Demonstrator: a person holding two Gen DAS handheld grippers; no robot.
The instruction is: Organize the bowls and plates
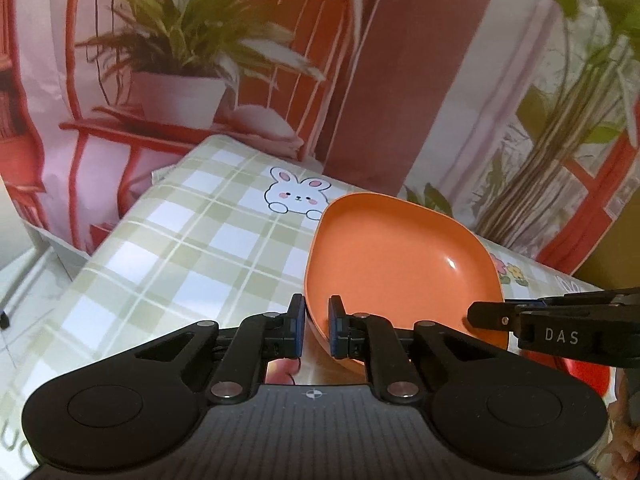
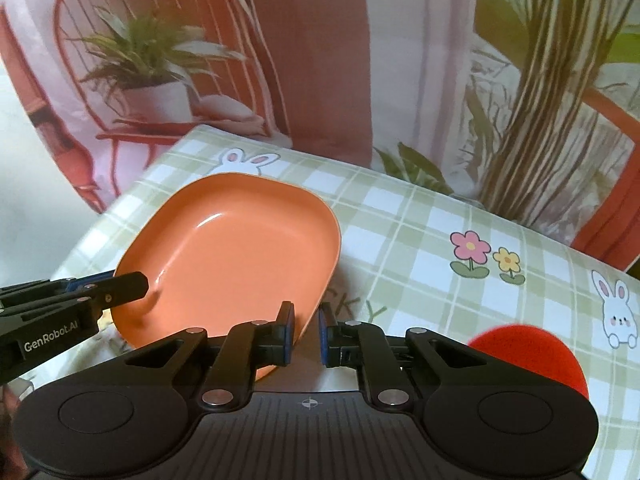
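Orange plate (image 1: 400,256), squarish with rounded corners and a raised rim, held between two hand-held grippers above the plaid tablecloth (image 1: 180,248). Left gripper (image 1: 317,326) pinches the near rim, one pad inside the wall, one outside. Right gripper (image 2: 306,332) pinches the rim at the plate's right near corner in the same way. Each appears in the other's view as a black arm reaching in over the plate edge.

Plate looks tilted and clear of the cloth on the near side; whether the far edge touches the cloth, cannot tell.

Doing the carry well, as I judge it: keep both hands moving together so the rim is not twisted between the two grips; keep the plate near level; hold the squeeze steady, since the glossy rim could slip through narrow pads. Set it down flat before letting go with either side.

Hard to make out: a red rounded object (image 2: 532,356) at the right gripper's lower right, blurred and cut off by the gripper body, possibly a bowl. Plate underside hidden. Backdrop is a printed curtain with potted plant (image 1: 180,60). A fingertip (image 1: 282,372) shows below the left gripper's fingers.
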